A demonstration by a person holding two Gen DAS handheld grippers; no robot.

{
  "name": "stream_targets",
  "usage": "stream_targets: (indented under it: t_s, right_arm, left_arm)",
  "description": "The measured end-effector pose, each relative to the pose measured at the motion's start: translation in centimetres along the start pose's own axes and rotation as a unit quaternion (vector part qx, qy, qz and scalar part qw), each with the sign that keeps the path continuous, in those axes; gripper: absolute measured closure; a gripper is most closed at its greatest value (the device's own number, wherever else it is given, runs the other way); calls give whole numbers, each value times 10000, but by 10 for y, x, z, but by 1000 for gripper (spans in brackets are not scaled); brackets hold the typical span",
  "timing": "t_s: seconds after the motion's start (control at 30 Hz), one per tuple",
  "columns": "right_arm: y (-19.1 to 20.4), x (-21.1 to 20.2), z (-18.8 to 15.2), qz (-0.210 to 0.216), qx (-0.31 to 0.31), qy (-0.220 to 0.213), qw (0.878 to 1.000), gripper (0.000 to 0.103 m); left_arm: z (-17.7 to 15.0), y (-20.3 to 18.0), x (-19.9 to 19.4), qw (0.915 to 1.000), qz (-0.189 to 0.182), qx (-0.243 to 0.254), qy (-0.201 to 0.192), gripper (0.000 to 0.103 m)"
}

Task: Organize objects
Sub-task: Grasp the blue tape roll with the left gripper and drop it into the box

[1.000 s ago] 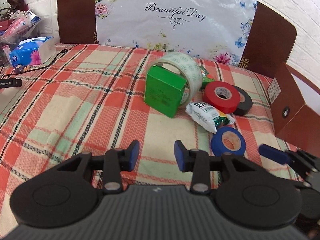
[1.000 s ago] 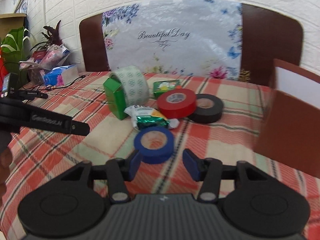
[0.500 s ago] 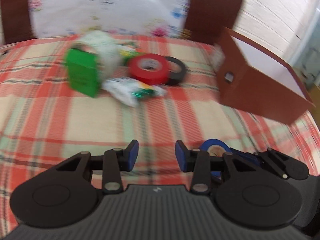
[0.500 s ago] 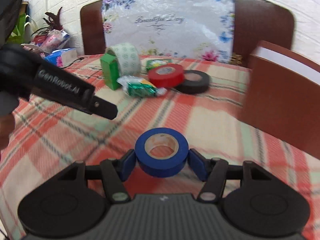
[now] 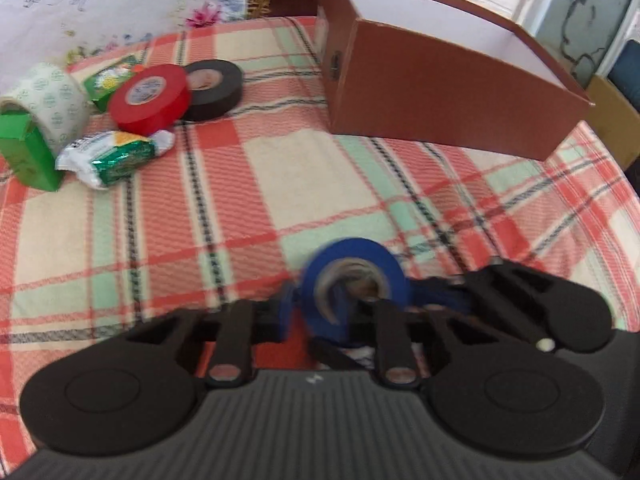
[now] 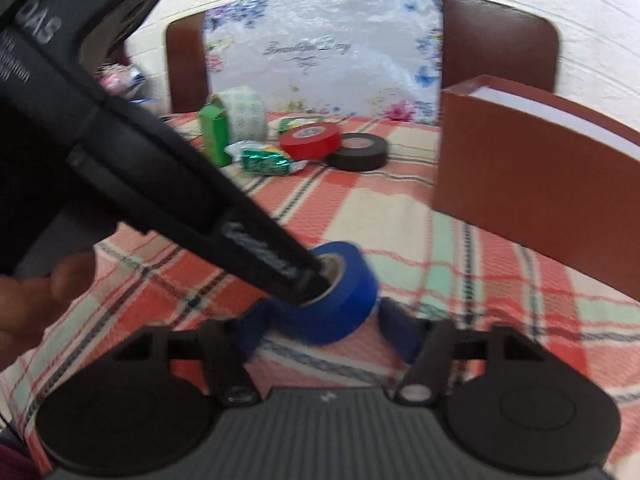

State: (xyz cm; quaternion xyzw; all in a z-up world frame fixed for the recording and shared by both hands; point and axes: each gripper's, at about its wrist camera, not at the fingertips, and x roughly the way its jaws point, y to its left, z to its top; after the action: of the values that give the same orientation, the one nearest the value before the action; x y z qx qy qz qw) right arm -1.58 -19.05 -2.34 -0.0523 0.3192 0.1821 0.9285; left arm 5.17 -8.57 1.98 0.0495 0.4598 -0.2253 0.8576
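Low in centre frame, the blue tape roll (image 5: 354,280) sat pinched through its wall by the left gripper (image 5: 310,312); the right gripper (image 6: 326,330) was closing around it. Open plaid cloth (image 5: 304,168) lay between it and the brown box (image 5: 440,92) at upper right.

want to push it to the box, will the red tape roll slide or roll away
Lying flat on the plaid tablecloth, the red tape roll would likely slide, not roll. The woven cloth may drag. It touches the black tape roll, so that might shift too.
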Motion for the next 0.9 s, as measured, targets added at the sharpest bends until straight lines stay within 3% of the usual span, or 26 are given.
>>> stream_targets:
  t_s: [0.07, 0.17, 0.27, 0.37, 0.57, 0.8, 0.9]
  right_arm:
    - [3, -4, 2, -110, -24, -179, 9998, 55]
    - [-9, -25, 11, -403, 31, -778, 9961, 55]
    - [-37, -48, 30, -996, 38, -1367, 9856, 55]
    - [-79, -64, 50, -1462, 210, -1694, 9744, 55]
    - [-170, -64, 60, -1974, 749, -1578, 9646, 55]
    - [-213, -47, 50, -2103, 1131, -1481, 9597, 54]
    - [-216, -49, 46, -2389, 1112, -1515, 9527, 39]
  left_arm:
    - [11, -5, -10, 9999, -19, 37, -94, 83]
    - [44, -21, -32, 9984, -318, 148, -442, 85]
    - [86, -55, -44, 9934, -540, 530, -860, 84]
    - [125, -98, -37, 9867, -671, 933, -1148, 84]
    - [175, -162, 24, 9836, -888, 1235, -967, 84]
    - [176, -191, 63, 9871, -799, 1216, -666, 81]
    - [172, -193, 66, 9874, -504, 1328, -702, 74]
